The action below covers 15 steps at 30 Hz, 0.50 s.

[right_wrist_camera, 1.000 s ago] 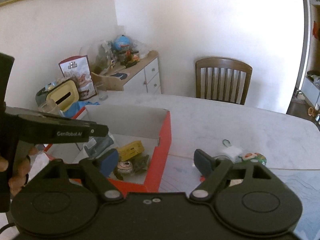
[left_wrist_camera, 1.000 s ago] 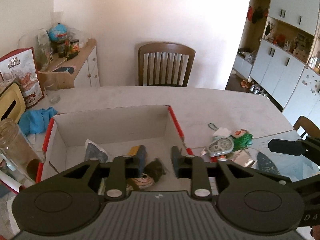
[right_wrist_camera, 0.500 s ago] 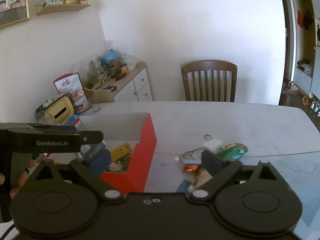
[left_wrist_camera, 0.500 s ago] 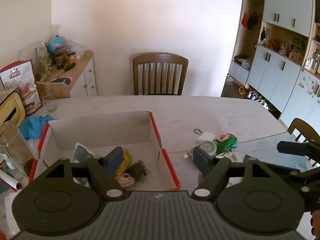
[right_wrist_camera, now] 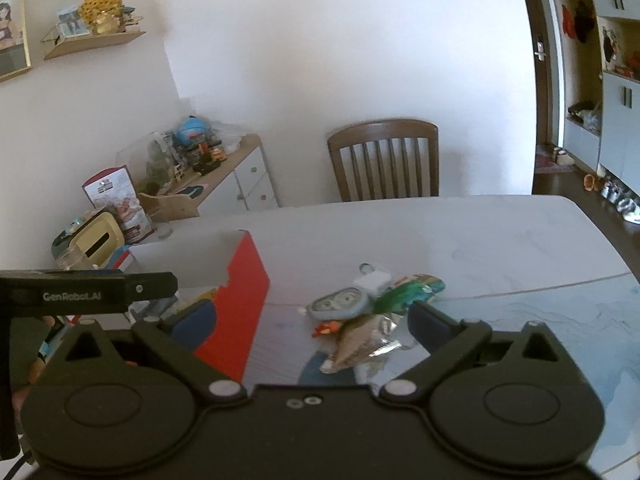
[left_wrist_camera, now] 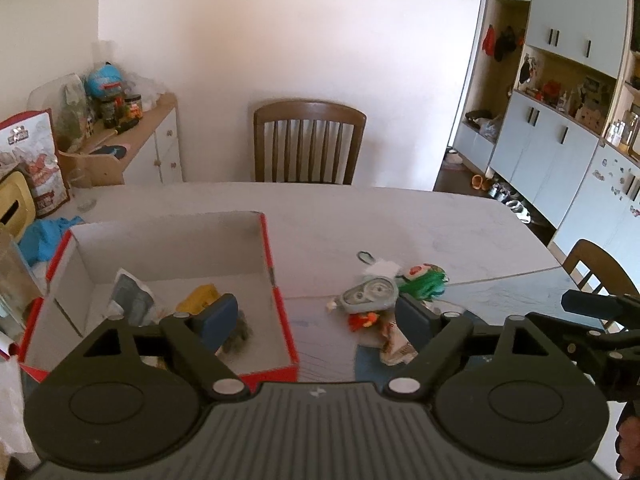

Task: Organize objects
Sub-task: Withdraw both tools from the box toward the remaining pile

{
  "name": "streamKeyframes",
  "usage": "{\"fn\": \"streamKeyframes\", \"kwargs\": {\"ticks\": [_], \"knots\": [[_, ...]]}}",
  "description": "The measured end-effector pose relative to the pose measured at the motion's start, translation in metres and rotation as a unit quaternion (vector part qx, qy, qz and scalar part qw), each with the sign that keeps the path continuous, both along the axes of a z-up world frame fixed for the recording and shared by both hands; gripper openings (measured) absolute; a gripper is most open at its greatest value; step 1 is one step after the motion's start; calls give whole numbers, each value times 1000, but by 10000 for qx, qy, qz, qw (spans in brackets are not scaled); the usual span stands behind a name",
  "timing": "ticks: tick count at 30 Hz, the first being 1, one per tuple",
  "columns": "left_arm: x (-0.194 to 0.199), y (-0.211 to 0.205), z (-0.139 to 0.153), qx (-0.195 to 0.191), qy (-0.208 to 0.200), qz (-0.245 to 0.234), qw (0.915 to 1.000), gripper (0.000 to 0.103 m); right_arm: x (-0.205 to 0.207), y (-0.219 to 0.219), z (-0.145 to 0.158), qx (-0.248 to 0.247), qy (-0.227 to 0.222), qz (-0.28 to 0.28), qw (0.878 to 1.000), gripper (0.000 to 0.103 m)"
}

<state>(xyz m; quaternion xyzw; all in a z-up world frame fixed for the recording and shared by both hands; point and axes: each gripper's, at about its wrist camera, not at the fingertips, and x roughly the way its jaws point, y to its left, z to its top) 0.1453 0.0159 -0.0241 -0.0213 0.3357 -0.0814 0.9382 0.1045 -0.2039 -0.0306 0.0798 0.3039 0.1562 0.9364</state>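
A red-edged cardboard box (left_wrist_camera: 276, 276) stands on the table, holding a yellow packet (left_wrist_camera: 199, 296), a grey packet (left_wrist_camera: 132, 300) and a dark item. To its right lies a pile: a grey-blue round gadget (left_wrist_camera: 370, 294), a green toy (left_wrist_camera: 424, 284), a small red-orange piece (left_wrist_camera: 360, 320) and a crumpled wrapper (left_wrist_camera: 396, 344). My left gripper (left_wrist_camera: 316, 318) is open and empty, over the box's right wall. My right gripper (right_wrist_camera: 312, 320) is open and empty, just before the pile; the gadget (right_wrist_camera: 340, 304) and wrapper (right_wrist_camera: 356, 346) lie between its fingers.
A wooden chair (left_wrist_camera: 308, 144) stands at the table's far side. A sideboard (left_wrist_camera: 136, 148) with jars is at the back left. A snack bag (left_wrist_camera: 36, 164), a glass (left_wrist_camera: 82, 188) and a blue cloth (left_wrist_camera: 48, 232) lie left of the box. Cabinets (left_wrist_camera: 560, 128) line the right.
My left gripper has opened wide and drawn back and right from inside the box. My right gripper has swung right, from the box toward the pile.
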Motion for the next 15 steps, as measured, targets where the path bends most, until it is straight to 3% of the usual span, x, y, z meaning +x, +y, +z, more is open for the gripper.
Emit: {"fn": "streamKeyframes", "kwargs": {"ticks": [2, 5, 15], "knots": [[0, -7, -2, 35, 17, -9, 10000, 88, 0, -7, -2, 4, 21, -35, 10000, 102], [1, -18, -7, 43, 28, -9, 10000, 100, 0, -19, -4, 8, 29, -91, 10000, 102], [9, -51, -35, -191, 168, -153, 9996, 103, 14, -60, -20, -175, 166, -233, 9994, 102]]}}
